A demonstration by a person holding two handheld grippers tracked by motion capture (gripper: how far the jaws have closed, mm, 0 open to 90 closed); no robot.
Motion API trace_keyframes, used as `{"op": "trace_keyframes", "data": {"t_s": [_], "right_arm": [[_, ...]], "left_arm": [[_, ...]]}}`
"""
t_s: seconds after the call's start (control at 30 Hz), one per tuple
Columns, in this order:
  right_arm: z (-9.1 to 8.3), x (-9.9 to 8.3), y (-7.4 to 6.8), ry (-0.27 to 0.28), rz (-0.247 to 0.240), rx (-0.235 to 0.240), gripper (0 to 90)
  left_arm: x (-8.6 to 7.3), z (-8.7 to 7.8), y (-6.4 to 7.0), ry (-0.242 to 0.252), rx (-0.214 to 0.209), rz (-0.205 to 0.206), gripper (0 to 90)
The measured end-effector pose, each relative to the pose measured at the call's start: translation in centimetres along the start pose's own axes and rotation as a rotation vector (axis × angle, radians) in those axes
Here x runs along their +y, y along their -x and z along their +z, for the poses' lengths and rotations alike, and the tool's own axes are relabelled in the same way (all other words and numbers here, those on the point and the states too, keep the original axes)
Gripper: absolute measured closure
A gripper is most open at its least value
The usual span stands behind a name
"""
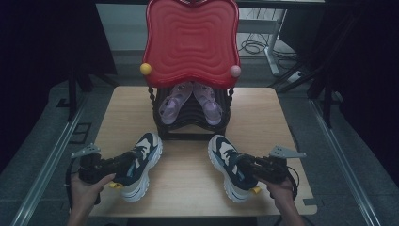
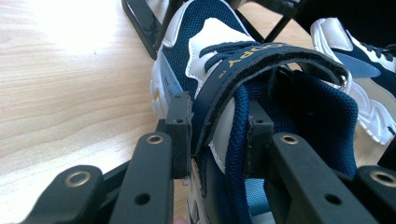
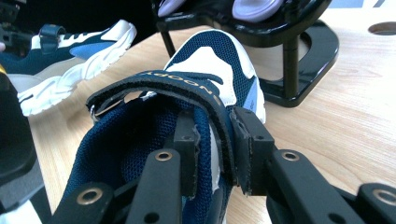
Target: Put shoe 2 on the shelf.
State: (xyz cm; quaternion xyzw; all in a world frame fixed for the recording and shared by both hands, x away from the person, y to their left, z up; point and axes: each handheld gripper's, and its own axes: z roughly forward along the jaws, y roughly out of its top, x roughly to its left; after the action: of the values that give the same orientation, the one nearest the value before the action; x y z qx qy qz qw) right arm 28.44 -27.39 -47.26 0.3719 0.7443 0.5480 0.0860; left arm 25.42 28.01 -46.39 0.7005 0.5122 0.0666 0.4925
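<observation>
We see two navy-and-white sneakers on the wooden table [image 1: 188, 179], just in front of a black shoe rack [image 1: 190, 117] that carries a pair of translucent purple jelly sandals [image 1: 190, 101] under a red wavy top tray [image 1: 190, 40]. The left sneaker [image 1: 139, 165] lies at the person's left with its toe toward the rack, and the left gripper [image 1: 123, 161] is clamped on it; in the left gripper view [image 2: 219, 135] the jaws pinch the side wall of the shoe's opening together with the navy strap [image 2: 261, 60], one jaw outside and one inside the collar. The right sneaker [image 1: 230, 167] lies at the right, well apart from the other, and the right gripper [image 1: 247, 165] grips it the same way; in the right gripper view [image 3: 212, 140] the jaws are closed on the shoe's side wall and its strap [image 3: 163, 84]. The gold lettering on both straps is partly readable but we cannot make out the whole word. The heels are cut off at the bottom of the gripper views, and in the high view the grippers and hands hide the rear of each shoe. The dim light leaves the rack's lower shelves hard to make out.
</observation>
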Motion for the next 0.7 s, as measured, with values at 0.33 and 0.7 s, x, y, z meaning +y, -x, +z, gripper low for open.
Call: {"op": "trace_keyframes", "data": {"t_s": [0.33,0.7], "right_arm": [[-1.5,-0.1,0.9,0.088,0.087,-0.012,73.1],[-2.9,0.3,1.9,0.171,0.144,-0.029,73.2]], "left_arm": [[0.6,-1.2,-0.8,0.066,0.006,-0.034,69.7],[2.0,-1.9,-0.8,0.111,-0.001,-0.036,69.8]]}}
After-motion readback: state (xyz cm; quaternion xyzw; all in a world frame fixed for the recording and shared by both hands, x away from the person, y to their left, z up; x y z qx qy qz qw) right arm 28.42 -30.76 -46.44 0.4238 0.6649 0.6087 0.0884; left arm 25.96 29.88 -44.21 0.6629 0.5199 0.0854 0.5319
